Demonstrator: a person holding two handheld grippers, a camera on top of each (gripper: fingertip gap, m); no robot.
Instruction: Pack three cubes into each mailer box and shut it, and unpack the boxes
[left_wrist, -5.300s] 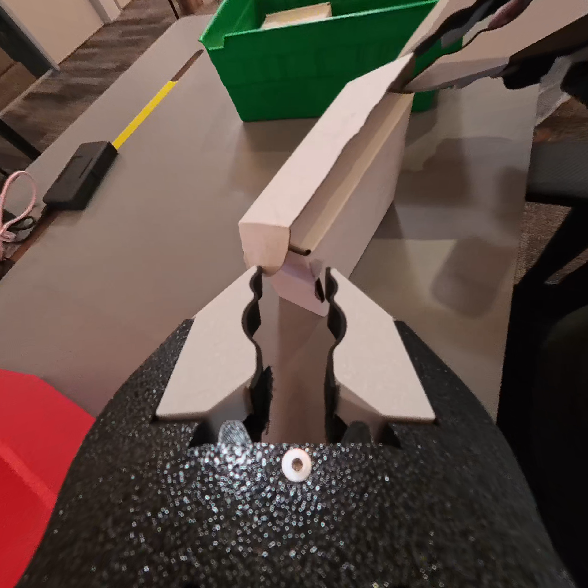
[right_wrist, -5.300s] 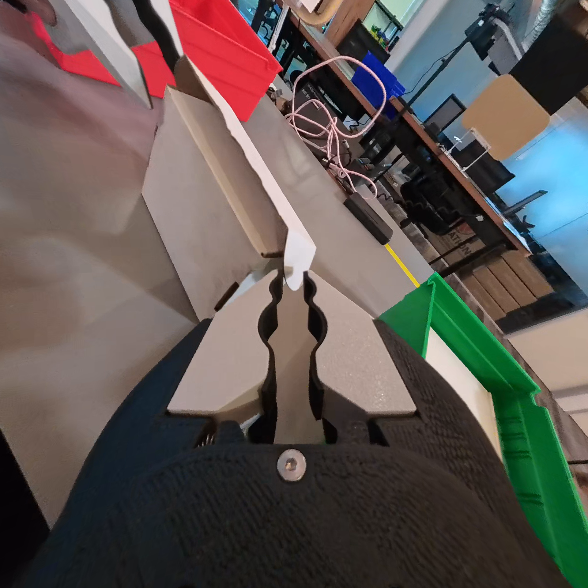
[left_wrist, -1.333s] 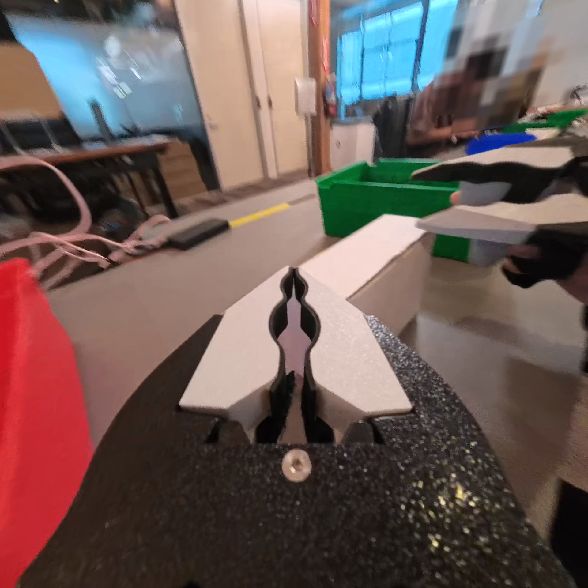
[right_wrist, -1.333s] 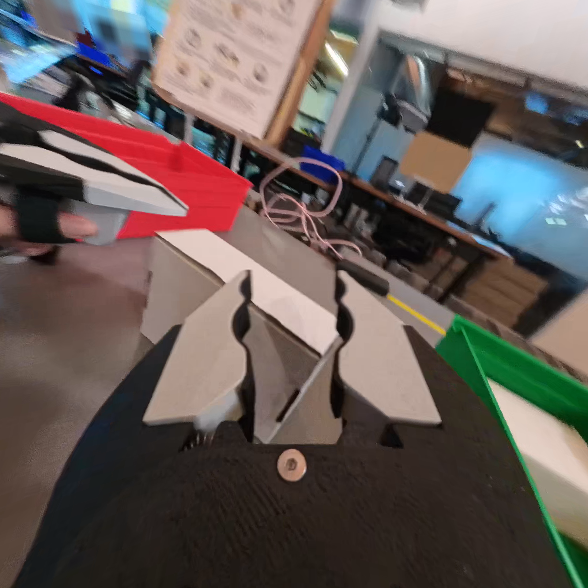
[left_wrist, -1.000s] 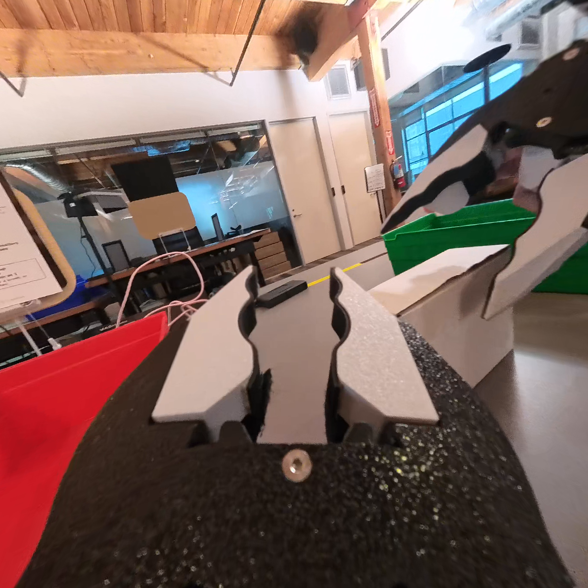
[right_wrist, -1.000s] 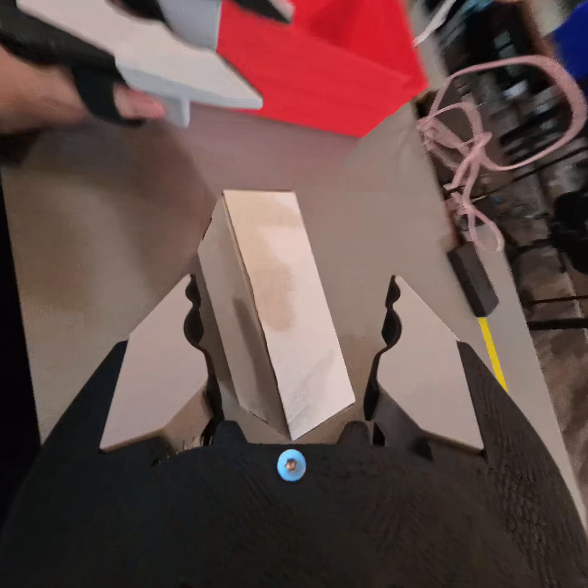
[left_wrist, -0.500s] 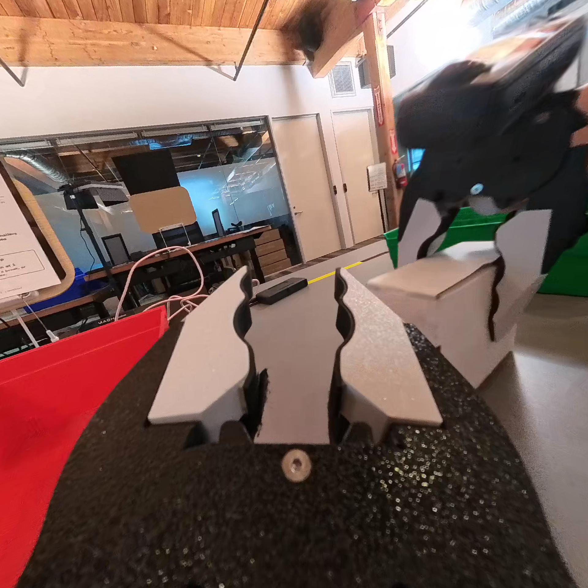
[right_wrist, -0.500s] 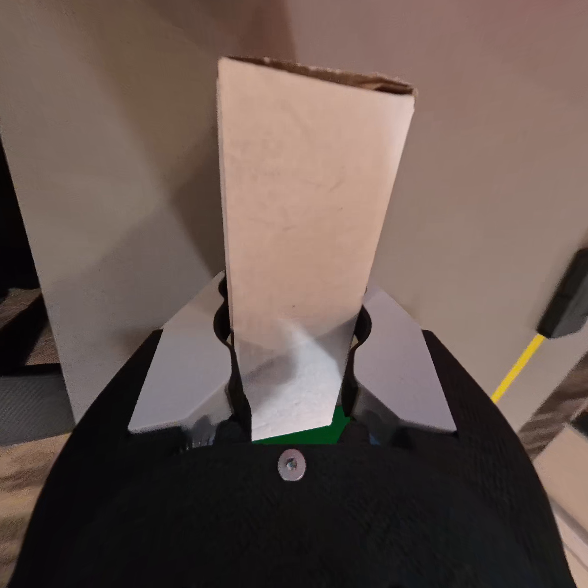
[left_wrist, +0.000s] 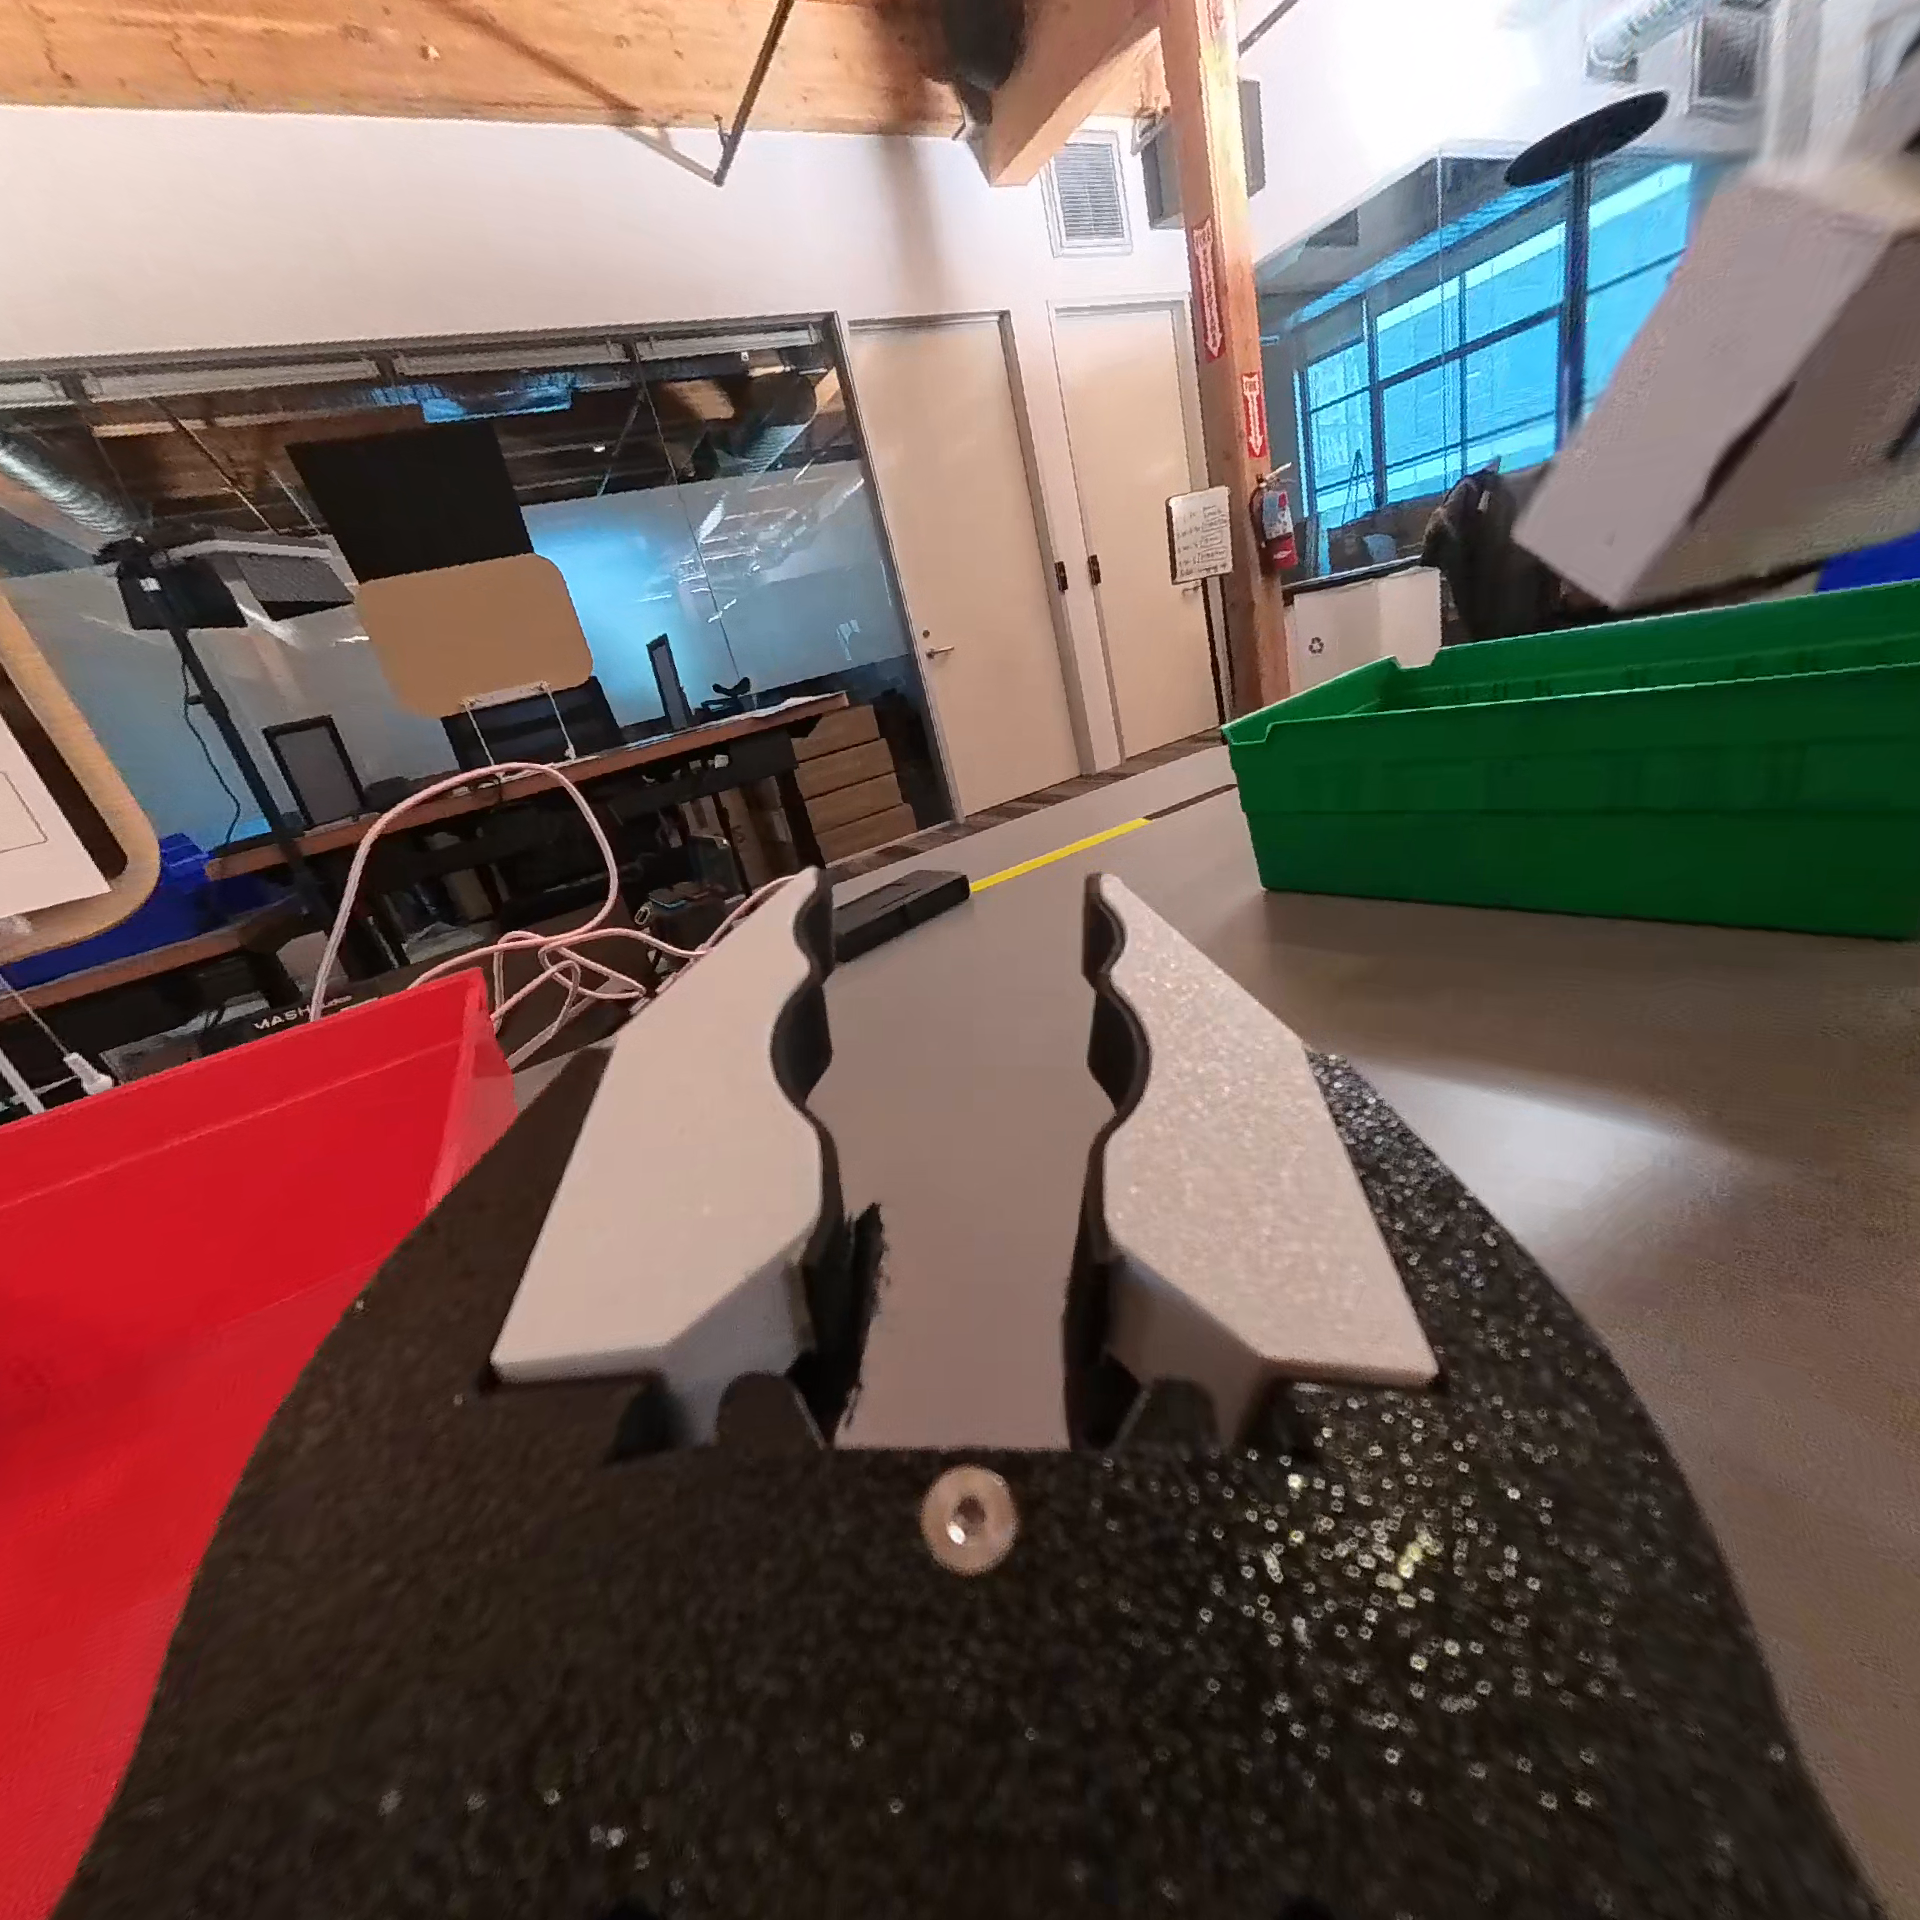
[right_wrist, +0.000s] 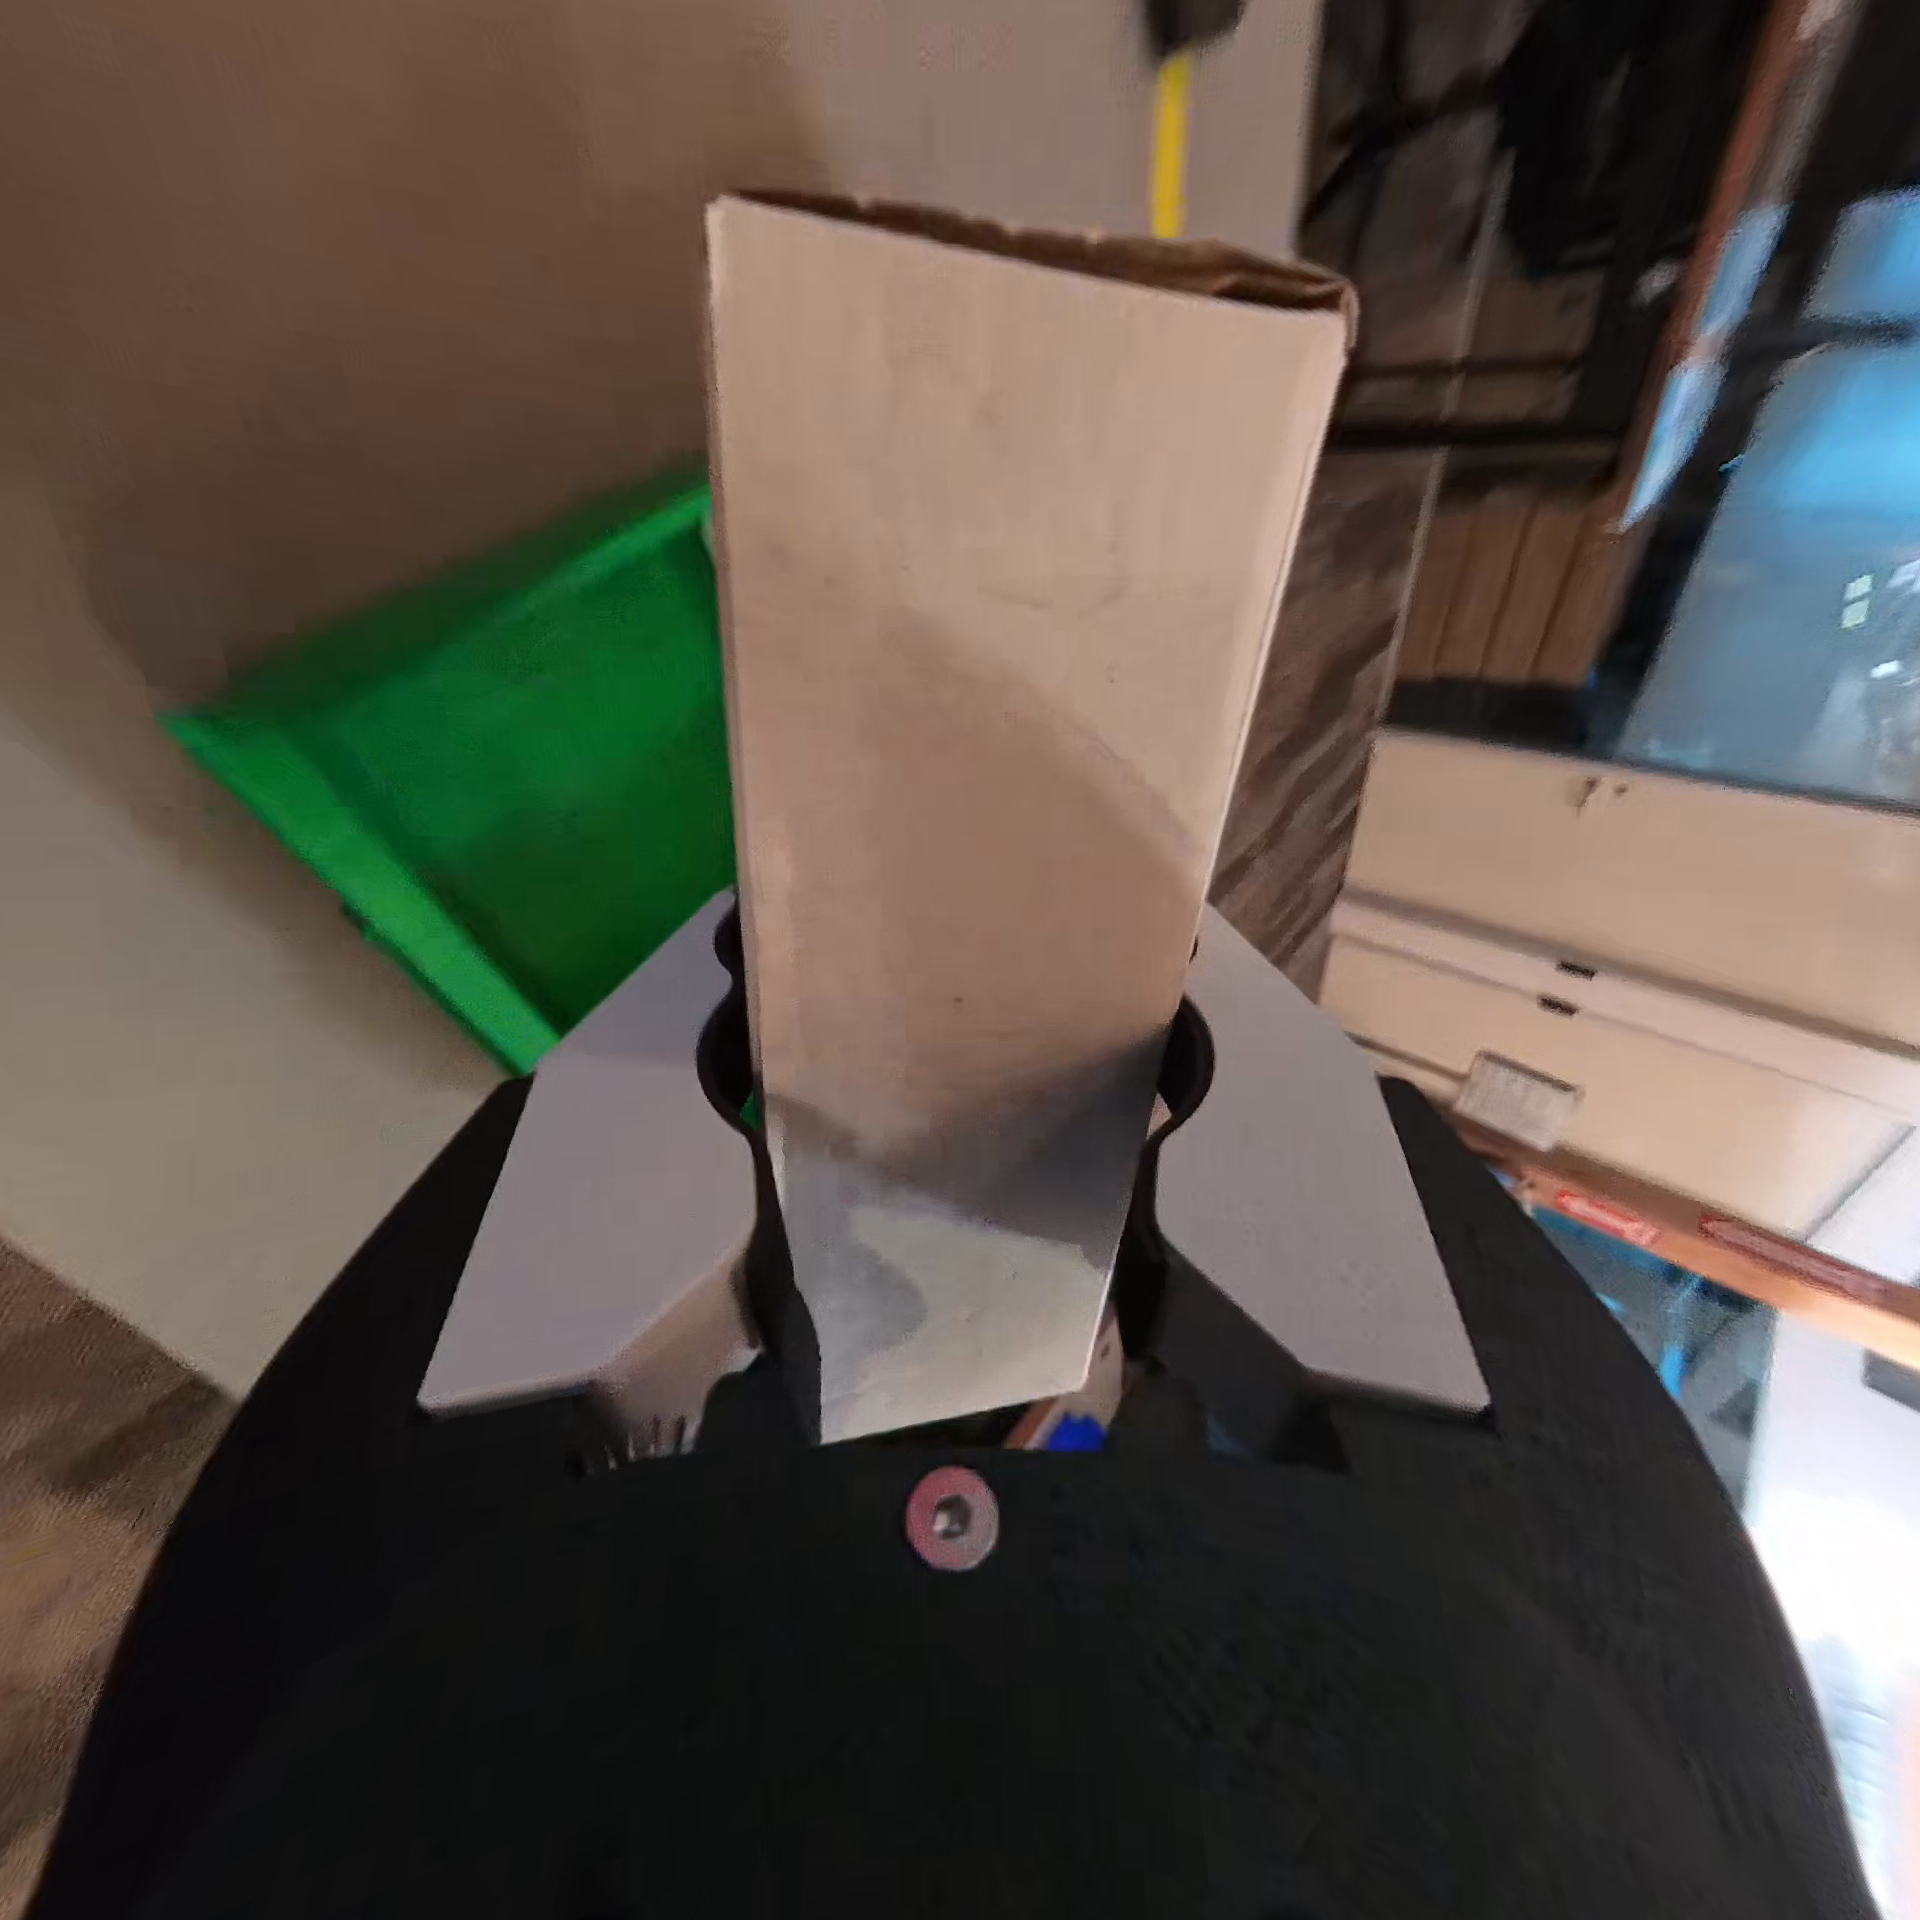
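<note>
The closed mailer box (right_wrist: 997, 727) stood lengthwise out of my right gripper (right_wrist: 961, 997), its far end toward twelve o'clock and its near end sunk between the fingers (right_wrist: 1309, 1174). Both pads pressed its long side walls. I judged I had taken it across its narrow width so that the lid could not spring up while I carried it. It was clear of the table (right_wrist: 312, 260), and the green bin (right_wrist: 499, 748) lay beyond it at about nine o'clock, which I took for the place where shut boxes belonged.

From my left gripper (left_wrist: 956, 914) the same box (left_wrist: 1704, 416) hung in the air at about two o'clock, well apart from me and above the green bin (left_wrist: 1558, 800). That gripper held nothing. Its jaws stood moderately apart over bare table (left_wrist: 1558, 1091), low and out of the way, I think to leave the carrying hand room. The red bin (left_wrist: 208, 1195) sat close at nine o'clock.
</note>
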